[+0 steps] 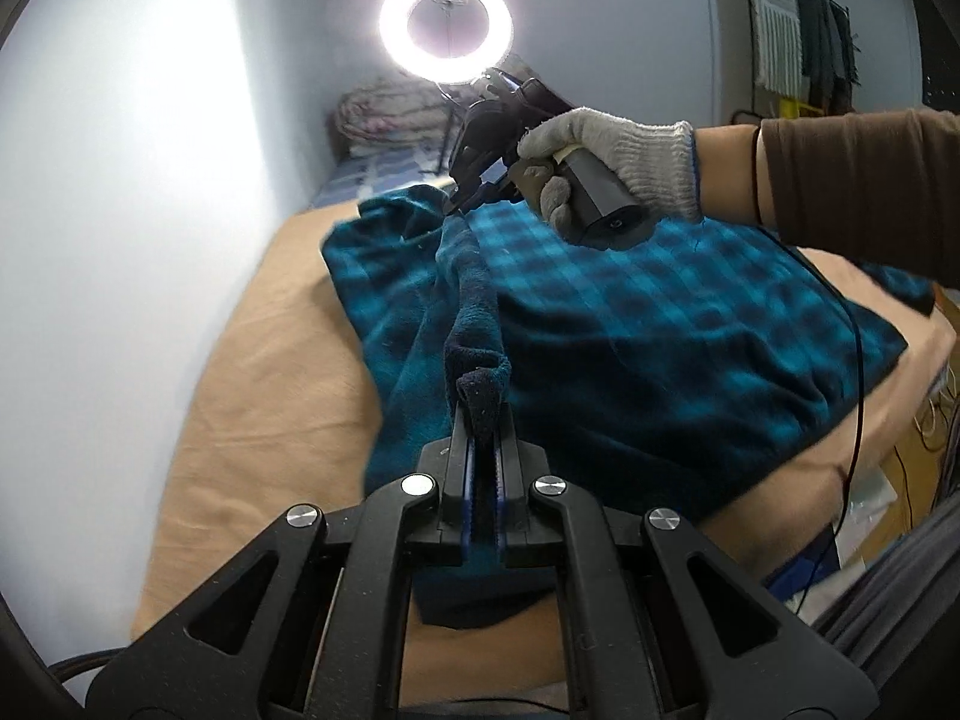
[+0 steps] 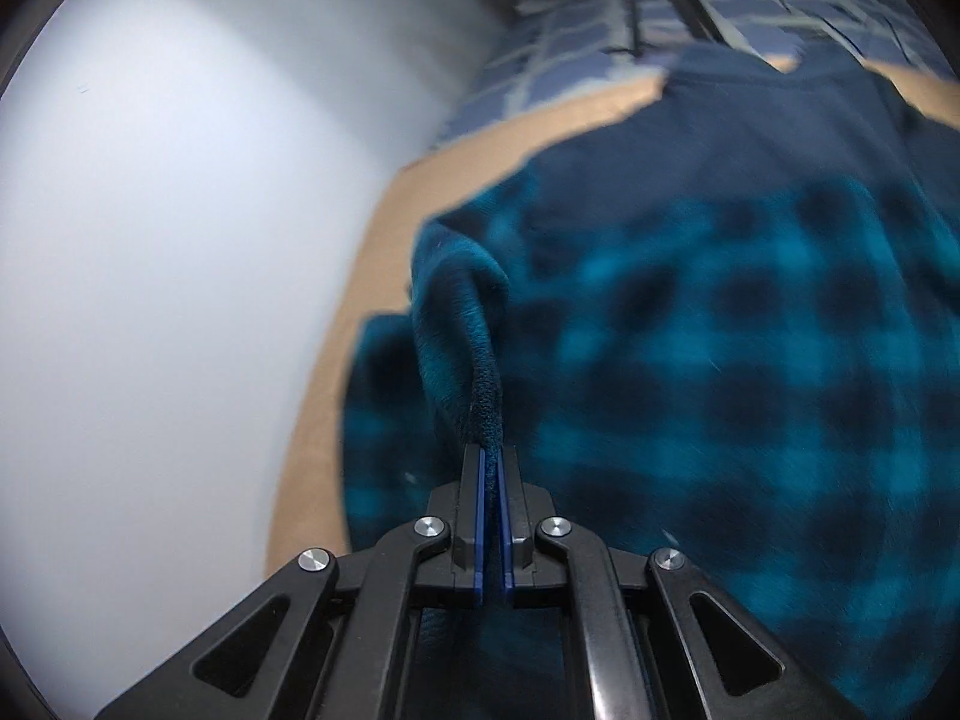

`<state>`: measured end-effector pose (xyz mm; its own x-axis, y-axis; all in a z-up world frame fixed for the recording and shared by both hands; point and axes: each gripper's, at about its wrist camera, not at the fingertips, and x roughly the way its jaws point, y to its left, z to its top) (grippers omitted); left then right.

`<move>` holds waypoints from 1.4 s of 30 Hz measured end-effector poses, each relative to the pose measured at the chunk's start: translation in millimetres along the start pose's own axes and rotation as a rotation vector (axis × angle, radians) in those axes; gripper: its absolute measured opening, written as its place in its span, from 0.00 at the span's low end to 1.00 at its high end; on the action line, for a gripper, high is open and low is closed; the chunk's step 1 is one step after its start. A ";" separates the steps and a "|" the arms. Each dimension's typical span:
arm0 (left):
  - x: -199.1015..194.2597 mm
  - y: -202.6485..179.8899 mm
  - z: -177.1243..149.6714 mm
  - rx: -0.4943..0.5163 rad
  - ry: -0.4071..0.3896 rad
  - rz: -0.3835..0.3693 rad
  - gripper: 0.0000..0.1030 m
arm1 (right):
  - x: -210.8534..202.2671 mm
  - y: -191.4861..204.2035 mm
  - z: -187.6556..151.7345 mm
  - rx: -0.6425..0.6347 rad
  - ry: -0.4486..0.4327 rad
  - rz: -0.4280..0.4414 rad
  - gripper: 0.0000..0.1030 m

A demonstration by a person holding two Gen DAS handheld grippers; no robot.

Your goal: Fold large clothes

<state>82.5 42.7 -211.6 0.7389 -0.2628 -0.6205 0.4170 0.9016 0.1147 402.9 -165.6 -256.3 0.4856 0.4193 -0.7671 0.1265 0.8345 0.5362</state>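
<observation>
A large teal and navy checked fleece garment (image 1: 660, 324) lies spread over a tan sheet (image 1: 264, 372) on a bed. My left gripper (image 1: 483, 414) is shut on a dark navy edge of the garment, which rises as a taut ridge toward the far side. There my right gripper (image 1: 459, 207), held by a gloved hand (image 1: 606, 144), pinches the other end of that same edge. In the right wrist view the right gripper (image 2: 493, 456) is shut on a fold of the garment (image 2: 720, 330), lifted above the rest of the cloth.
A pale wall (image 1: 120, 180) runs along the bed's left side. A ring light (image 1: 447, 24) glows at the far end above a bundle of bedding (image 1: 390, 114) and a blue checked cover (image 2: 540, 48). A black cable (image 1: 855, 372) hangs over the garment's right part. Clothes hang at the upper right (image 1: 804, 42).
</observation>
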 end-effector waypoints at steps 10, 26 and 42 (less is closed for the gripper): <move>-40.2 2.9 -14.6 -0.060 0.025 -0.097 0.57 | -12.9 -15.7 -32.1 -0.055 0.030 -0.195 0.38; 3.3 110.8 -40.6 -0.737 0.122 -0.340 0.56 | -61.7 34.3 -138.5 -0.304 0.133 -0.066 0.43; 27.6 106.2 -87.4 -0.864 0.265 -0.328 0.04 | -8.8 34.9 -201.8 -0.511 0.249 -0.181 0.39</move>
<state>101.0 161.2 -284.4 0.4674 -0.5565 -0.6870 -0.0306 0.7664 -0.6416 228.5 -68.0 -301.9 0.2700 0.2744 -0.9229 -0.2740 0.9408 0.1995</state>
